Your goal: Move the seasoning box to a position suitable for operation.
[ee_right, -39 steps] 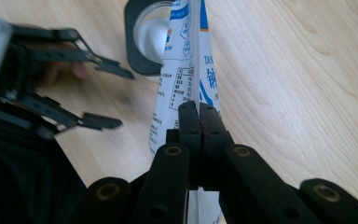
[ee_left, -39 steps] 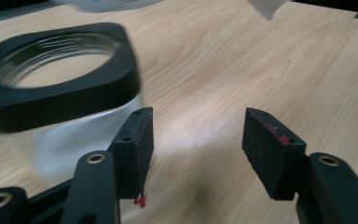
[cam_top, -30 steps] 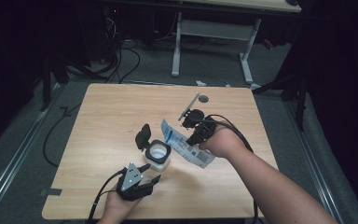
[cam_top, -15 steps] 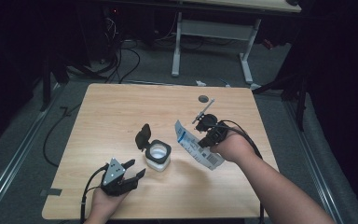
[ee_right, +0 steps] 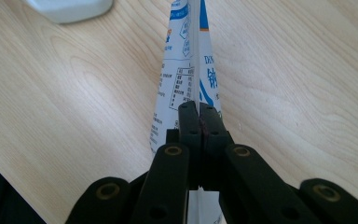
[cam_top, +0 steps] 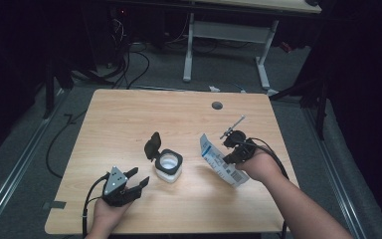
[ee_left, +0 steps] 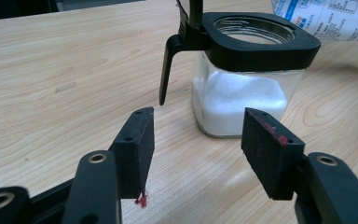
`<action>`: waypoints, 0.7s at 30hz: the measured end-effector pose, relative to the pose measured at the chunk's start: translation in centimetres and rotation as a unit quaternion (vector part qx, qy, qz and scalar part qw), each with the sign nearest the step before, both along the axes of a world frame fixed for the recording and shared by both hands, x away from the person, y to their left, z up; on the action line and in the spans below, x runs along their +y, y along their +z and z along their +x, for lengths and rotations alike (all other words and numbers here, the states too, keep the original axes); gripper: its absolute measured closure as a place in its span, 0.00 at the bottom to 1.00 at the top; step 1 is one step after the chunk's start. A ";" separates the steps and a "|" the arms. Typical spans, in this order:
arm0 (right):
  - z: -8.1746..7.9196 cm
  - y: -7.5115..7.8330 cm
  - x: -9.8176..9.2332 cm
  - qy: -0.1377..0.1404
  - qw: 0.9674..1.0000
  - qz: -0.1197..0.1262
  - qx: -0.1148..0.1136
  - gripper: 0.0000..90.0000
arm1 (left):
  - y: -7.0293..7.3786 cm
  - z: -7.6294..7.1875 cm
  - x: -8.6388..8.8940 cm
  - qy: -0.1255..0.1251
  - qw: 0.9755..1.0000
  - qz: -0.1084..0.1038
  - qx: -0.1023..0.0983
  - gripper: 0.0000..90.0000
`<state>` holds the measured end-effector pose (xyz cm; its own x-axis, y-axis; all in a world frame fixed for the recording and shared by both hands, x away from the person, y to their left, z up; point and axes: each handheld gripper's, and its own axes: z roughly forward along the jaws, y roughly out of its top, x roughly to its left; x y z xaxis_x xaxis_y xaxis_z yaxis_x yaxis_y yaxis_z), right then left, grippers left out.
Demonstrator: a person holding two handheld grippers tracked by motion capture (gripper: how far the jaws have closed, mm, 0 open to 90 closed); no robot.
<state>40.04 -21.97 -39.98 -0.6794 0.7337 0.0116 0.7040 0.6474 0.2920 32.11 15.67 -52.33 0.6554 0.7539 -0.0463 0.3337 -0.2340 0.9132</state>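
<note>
A square glass jar [cam_top: 169, 167] [ee_left: 247, 93] with white powder stands mid-table, its black hinged lid [cam_top: 152, 145] flipped open to the left. My left gripper [cam_top: 135, 183] [ee_left: 198, 154] sits near the table's front edge, just left of the jar, open, with nothing between its fingers. My right gripper [cam_top: 232, 152] [ee_right: 199, 114] is shut on the edge of a white and blue printed packet [cam_top: 218, 160] [ee_right: 186, 79], held on the table right of the jar. The packet's top also shows in the left gripper view [ee_left: 326, 18].
A round cable hole [cam_top: 217, 105] lies near the far edge of the wooden table [cam_top: 129, 114]. A thin metal stick [cam_top: 234, 125] juts from the right gripper. Cables and another desk's legs stand on the floor beyond.
My right gripper has carried the packet rightwards and down, away from the jar's mouth. My left gripper drew back from the jar toward the front left.
</note>
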 end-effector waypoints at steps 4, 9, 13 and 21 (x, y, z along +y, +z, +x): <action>-0.2 -0.3 -0.7 -0.009 1.000 0.001 0.002 1.00 | -0.1 0.0 0.0 0.002 1.000 0.000 0.003 0.50; -0.5 -0.9 -1.4 -0.014 1.000 0.004 0.001 1.00 | -0.3 0.0 0.0 0.002 1.000 0.003 0.007 0.50; -0.9 -1.1 -1.9 -0.020 1.000 0.009 -0.010 1.00 | -0.3 0.0 0.3 0.007 1.000 -0.001 0.007 0.50; -2.1 -0.4 -3.4 -0.041 0.996 0.056 -0.057 1.00 | -0.1 0.2 1.3 0.019 1.000 -0.009 0.010 0.49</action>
